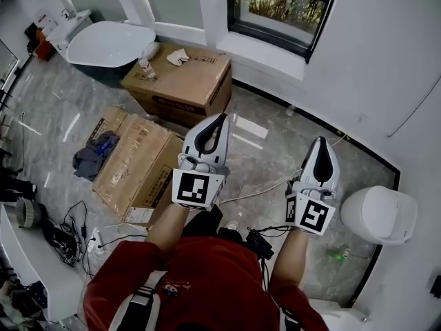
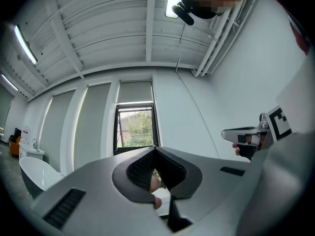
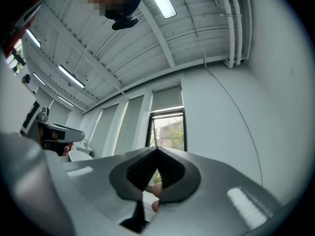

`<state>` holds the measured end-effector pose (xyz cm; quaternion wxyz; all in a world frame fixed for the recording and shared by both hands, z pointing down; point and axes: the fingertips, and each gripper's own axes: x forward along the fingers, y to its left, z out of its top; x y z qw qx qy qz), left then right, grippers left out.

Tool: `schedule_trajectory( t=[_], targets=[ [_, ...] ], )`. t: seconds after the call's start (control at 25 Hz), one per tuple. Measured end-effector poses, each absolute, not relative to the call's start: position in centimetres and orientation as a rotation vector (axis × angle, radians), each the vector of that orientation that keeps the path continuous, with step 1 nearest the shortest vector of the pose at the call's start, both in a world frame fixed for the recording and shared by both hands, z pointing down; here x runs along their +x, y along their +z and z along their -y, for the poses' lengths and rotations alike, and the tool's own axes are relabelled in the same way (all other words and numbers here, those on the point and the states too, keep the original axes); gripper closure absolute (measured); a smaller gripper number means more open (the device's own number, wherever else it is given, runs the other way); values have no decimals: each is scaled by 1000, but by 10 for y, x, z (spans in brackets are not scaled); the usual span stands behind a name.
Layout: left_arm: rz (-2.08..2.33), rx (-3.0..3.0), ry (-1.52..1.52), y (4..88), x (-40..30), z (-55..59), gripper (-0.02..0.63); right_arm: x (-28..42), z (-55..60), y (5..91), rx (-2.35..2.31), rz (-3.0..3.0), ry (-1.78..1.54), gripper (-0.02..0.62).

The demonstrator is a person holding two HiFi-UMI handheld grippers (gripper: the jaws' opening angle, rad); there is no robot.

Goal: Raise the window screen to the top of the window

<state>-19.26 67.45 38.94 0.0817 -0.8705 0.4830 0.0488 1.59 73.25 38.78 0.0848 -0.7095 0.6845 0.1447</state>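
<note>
A black-framed window [image 1: 282, 9] is set in the white wall ahead, with trees showing through its glass [image 2: 135, 128]. A grey screen panel [image 2: 136, 91] sits over its upper part and ends in a pale bar [image 2: 135, 103]; the same panel [image 3: 167, 98] shows in the right gripper view. My left gripper [image 1: 220, 118] and right gripper [image 1: 320, 141] are held side by side in the air, pointing toward the window and well short of it. Both are shut with nothing between the jaws, as seen on the left gripper [image 2: 155, 149] and the right gripper [image 3: 157, 149].
Two cardboard boxes [image 1: 180, 78] [image 1: 138, 164] lie on the floor under and ahead of the left gripper. A white bathtub [image 1: 110, 43] stands at the far left and a toilet [image 1: 379, 214] at the right. Cables [image 1: 265, 188] run across the tiles.
</note>
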Motion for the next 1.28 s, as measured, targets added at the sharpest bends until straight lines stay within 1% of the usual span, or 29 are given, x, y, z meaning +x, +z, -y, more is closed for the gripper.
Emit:
schedule_trajectory(
  t=[0.24, 0.52, 1.0, 1.28],
  targets=[
    [-1459, -2599, 183, 388, -194, -658, 601, 23, -717, 384, -2108, -2024, 461, 588],
    [-1442, -2605, 219, 385, -185, -613, 601, 30, -676, 379, -2124, -2031, 489, 588],
    [-1443, -2607, 245, 379, -198, -482, 601, 23, -547, 362, -2119, -2017, 478, 588],
    [-1445, -2652, 243, 374, -214, -406, 600, 6, -472, 354, -2129, -2014, 489, 588]
  ],
)
